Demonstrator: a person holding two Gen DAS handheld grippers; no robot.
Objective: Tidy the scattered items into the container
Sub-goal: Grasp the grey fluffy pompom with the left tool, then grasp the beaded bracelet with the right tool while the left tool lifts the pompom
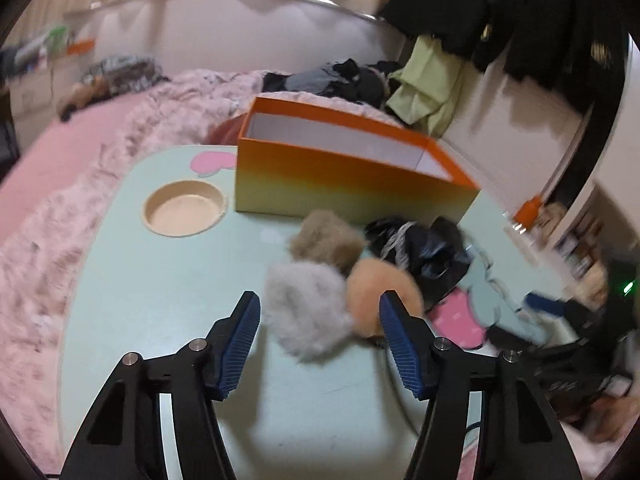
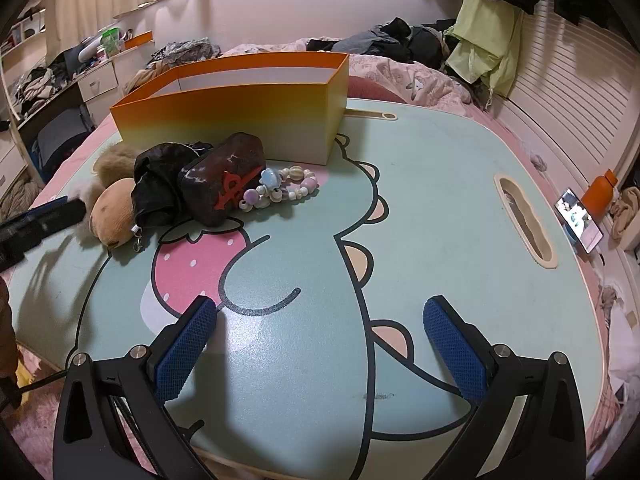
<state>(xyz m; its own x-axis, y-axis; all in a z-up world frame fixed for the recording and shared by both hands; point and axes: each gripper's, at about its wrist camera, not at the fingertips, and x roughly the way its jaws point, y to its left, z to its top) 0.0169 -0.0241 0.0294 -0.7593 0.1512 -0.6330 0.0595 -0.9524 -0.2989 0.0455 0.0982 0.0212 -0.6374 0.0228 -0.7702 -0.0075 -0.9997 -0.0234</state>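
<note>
While the left gripper [image 1: 320, 320] gapes wide and empty, the fluffy grey pompom [image 1: 308, 308] lies just ahead between its fingers; the right gripper [image 2: 320, 332] hovers open, empty, well apart from the pile.

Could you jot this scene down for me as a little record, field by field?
surface: green cartoon table
container: orange box, open top, nothing visible inside
items outside box: three fluffy balls, black bag, dark red case, bead bracelet
left gripper: open, close to the grey ball
right gripper: open, over bare table
</note>
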